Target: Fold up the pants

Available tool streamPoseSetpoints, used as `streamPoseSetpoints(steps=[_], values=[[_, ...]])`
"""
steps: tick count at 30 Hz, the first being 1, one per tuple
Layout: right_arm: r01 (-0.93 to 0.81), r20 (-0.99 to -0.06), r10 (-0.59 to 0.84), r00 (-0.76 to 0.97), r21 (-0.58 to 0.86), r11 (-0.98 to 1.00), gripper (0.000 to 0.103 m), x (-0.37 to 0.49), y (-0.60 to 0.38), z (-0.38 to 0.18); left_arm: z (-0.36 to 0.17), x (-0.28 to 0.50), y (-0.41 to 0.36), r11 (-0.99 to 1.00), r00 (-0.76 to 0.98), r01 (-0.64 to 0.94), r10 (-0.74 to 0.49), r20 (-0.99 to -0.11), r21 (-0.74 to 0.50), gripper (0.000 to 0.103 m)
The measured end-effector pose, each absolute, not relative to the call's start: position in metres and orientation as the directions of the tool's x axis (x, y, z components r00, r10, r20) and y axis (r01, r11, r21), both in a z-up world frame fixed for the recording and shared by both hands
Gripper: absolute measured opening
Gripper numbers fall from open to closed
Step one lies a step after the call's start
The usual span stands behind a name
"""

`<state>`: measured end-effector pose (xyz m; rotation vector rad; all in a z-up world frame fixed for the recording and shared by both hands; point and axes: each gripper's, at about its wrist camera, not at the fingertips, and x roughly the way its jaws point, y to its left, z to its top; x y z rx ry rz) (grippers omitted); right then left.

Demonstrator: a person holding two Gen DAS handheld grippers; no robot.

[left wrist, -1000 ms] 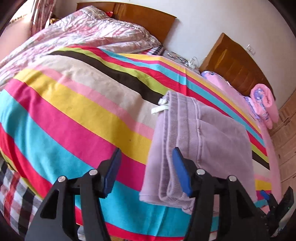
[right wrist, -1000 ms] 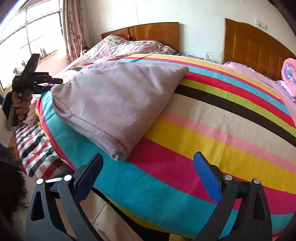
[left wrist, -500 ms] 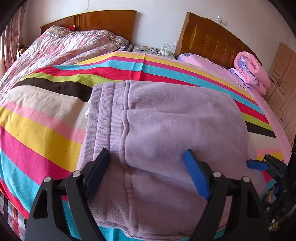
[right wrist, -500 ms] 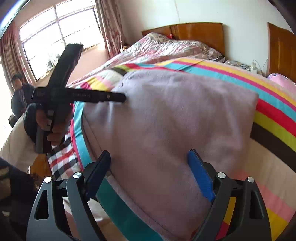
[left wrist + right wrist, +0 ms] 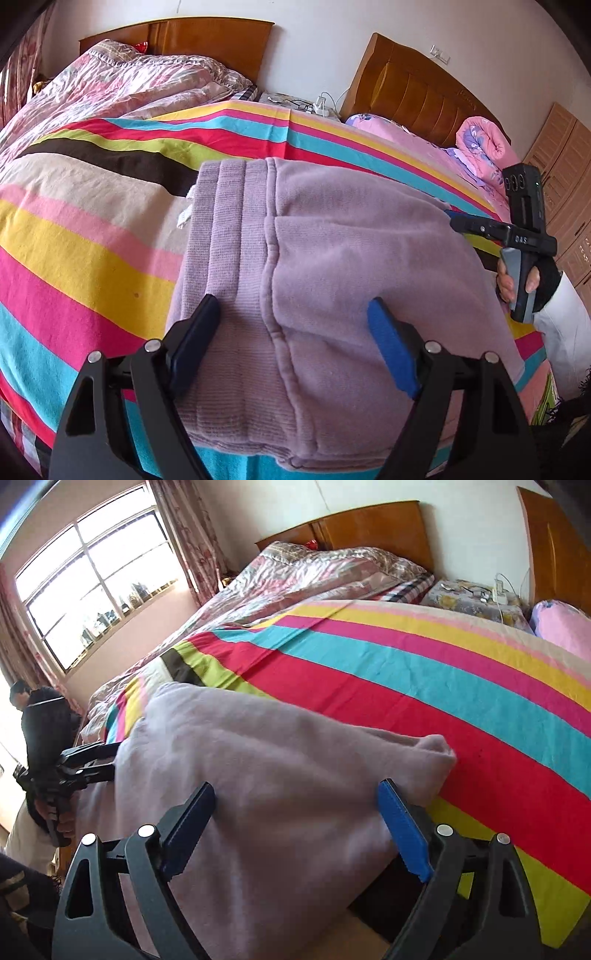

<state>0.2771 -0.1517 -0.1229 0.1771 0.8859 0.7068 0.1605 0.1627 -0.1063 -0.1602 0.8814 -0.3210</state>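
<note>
Folded lilac pants lie on the striped bedspread near the bed's front edge. My left gripper stands open over the ribbed waistband end, one finger on each side of the thick fold, pads not pressing. In the right wrist view the pants fill the foreground. My right gripper straddles their other end beside a raised corner; its jaws are closing with fabric between them, still apart from it. Each view shows the other hand-held gripper: the right gripper and the left gripper.
A crumpled floral quilt covers the bed's far left. Two wooden headboards stand at the wall, with a nightstand with cables between. A rolled pink blanket lies far right. Another person stands by the window.
My left gripper swung from the bare bedspread onto the pants' waistband end and opened wider. My right gripper moved across from the striped cover to the pants' other end, jaws narrowing slightly.
</note>
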Motion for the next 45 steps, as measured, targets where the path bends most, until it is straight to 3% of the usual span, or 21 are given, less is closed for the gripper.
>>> streamPoseSetpoints(steps=[3,5,8,11,13,16,21,25,28,34,35,38,41,45], values=[[-0.441,-0.625,0.575,0.529,0.376,0.815,0.085,0.280,-0.155,-0.098,-0.106,0.160,0.164,0.937,0.592,0.209,-0.348,-0.727,-0.279,0.082],[-0.499,-0.591,0.639,0.493,0.410,0.764,0.089,0.277,-0.143,-0.093,-0.106,0.160,0.162,0.942,0.595,0.205,-0.335,-0.731,-0.265,0.082],[-0.531,-0.719,0.539,0.438,0.277,0.801,0.089,0.285,-0.114,-0.115,-0.105,0.160,0.157,0.949,0.598,0.207,-0.314,-0.737,-0.237,0.083],[-0.401,-0.759,0.400,0.514,0.199,0.894,0.088,0.306,-0.123,-0.122,-0.104,0.159,0.157,0.950,0.598,0.206,-0.313,-0.738,-0.236,0.083],[-0.314,-0.736,0.378,0.561,0.234,0.920,0.088,0.306,-0.136,-0.108,-0.098,0.158,0.153,0.960,0.590,0.196,-0.279,-0.757,-0.201,0.083],[-0.370,-0.664,0.439,0.606,0.254,0.894,0.090,0.272,-0.133,-0.079,-0.068,0.154,0.144,0.966,0.622,0.185,-0.259,-0.739,-0.184,0.083],[-0.449,-0.656,0.479,0.584,0.231,0.863,0.090,0.196,-0.112,-0.077,-0.022,0.182,0.126,0.958,0.700,0.237,-0.283,-0.656,-0.160,0.101],[-0.524,-0.697,0.485,0.529,0.181,0.832,0.090,0.144,-0.084,-0.092,-0.050,0.239,0.114,0.960,0.618,0.242,-0.266,-0.740,-0.143,0.101],[-0.507,-0.752,0.435,0.496,0.157,0.848,0.093,0.130,-0.075,-0.121,-0.085,0.260,0.126,0.953,0.555,0.209,-0.299,-0.776,-0.217,0.101],[-0.454,-0.733,0.373,0.568,0.099,0.885,0.095,0.116,-0.077,-0.120,-0.083,0.248,0.154,0.942,0.626,0.158,-0.327,-0.707,-0.296,0.101],[-0.448,-0.722,0.365,0.587,0.086,0.890,0.095,0.111,-0.077,-0.114,-0.076,0.240,0.159,0.960,0.661,0.102,-0.261,-0.703,-0.261,0.100],[-0.466,-0.697,0.382,0.607,0.077,0.881,0.095,0.092,-0.076,-0.105,-0.054,0.202,0.164,0.972,0.755,0.114,-0.220,-0.618,-0.207,0.101],[-0.439,-0.737,0.328,0.591,0.047,0.897,0.095,0.084,-0.075,-0.124,-0.051,0.169,0.162,0.979,0.768,0.115,-0.196,-0.610,-0.170,0.101],[-0.380,-0.730,0.346,0.590,0.128,0.916,0.098,0.084,-0.089,-0.137,-0.072,0.135,0.155,0.991,0.741,0.105,-0.135,-0.657,-0.085,0.101]])
